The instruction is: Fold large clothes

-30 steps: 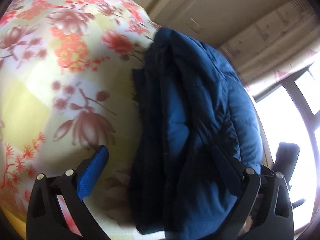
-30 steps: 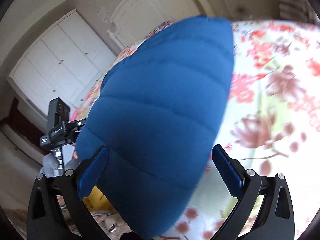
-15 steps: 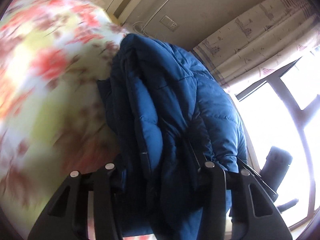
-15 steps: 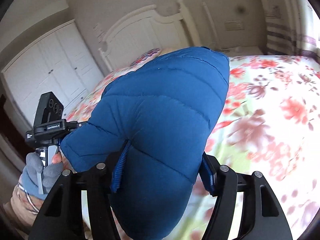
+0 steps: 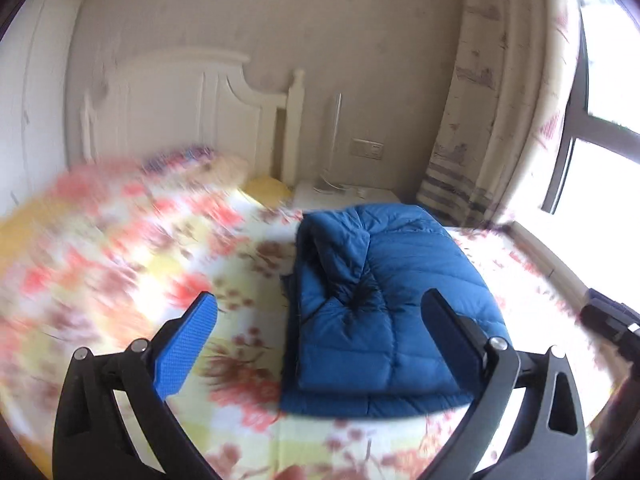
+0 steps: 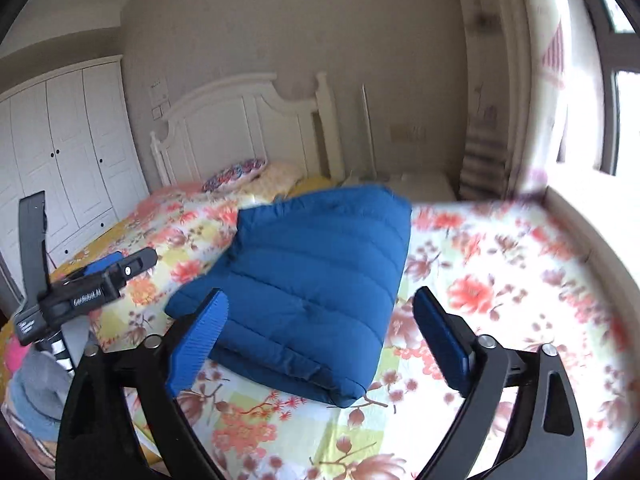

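A blue puffer jacket (image 5: 384, 312) lies folded into a thick rectangle on the floral bedspread (image 5: 132, 264). It also shows in the right wrist view (image 6: 316, 284). My left gripper (image 5: 320, 340) is open and empty, held above the jacket's near edge. My right gripper (image 6: 320, 332) is open and empty, just in front of the jacket. The left gripper also shows at the left of the right wrist view (image 6: 100, 276), held by a gloved hand.
A white headboard (image 6: 244, 120) and pillows (image 6: 240, 170) are at the far end of the bed. A white wardrobe (image 6: 60, 152) stands at the left. A curtain (image 5: 492, 92) and window (image 5: 600, 132) are at the right. A nightstand (image 5: 340, 196) is beyond the jacket.
Both grippers were shut on the jacket half a second ago; they have let go, opened and pulled back. The jacket now rests folded on the bed.
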A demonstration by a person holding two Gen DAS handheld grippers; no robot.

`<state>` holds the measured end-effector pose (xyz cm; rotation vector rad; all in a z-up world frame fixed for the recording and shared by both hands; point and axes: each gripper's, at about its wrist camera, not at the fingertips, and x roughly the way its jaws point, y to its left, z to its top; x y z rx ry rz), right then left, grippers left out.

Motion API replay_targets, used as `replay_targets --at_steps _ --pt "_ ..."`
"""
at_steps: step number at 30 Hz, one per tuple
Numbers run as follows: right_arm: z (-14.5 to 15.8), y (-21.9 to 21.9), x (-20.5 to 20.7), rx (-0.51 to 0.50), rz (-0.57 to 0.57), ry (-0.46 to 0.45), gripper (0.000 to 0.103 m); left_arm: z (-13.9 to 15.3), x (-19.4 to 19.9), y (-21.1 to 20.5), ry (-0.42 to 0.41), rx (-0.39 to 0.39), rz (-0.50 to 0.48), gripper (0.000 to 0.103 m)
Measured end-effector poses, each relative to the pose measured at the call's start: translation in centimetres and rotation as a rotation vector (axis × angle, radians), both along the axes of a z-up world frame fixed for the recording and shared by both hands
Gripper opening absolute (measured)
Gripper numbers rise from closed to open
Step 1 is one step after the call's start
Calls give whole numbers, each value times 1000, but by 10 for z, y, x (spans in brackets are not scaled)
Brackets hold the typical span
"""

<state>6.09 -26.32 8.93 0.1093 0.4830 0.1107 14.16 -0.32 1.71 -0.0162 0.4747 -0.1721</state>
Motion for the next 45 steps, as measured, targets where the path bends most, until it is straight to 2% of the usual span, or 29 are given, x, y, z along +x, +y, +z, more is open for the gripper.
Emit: replay_targets --at_steps 2,4,10,13,31,45 --pt "15 6 -17 -46 -40 -28 98 15 -24 -7 -35 47 35 101" --pt "22 11 -25 -68 -73 -35 98 22 -40 -11 -68 60 48 101" --pt "22 10 -32 -91 -133 -31 98 32 -67 -21 -93 56 78 101" --pt "19 12 -31 -90 -121 -22 98 34 -75 -23 -102 53 69 101" --pt "10 25 -29 -142 -99 8 98 29 -75 -21 -87 73 92 101" --pt "8 28 -30 -143 -94 10 98 27 -74 -21 -84 78 93 101"
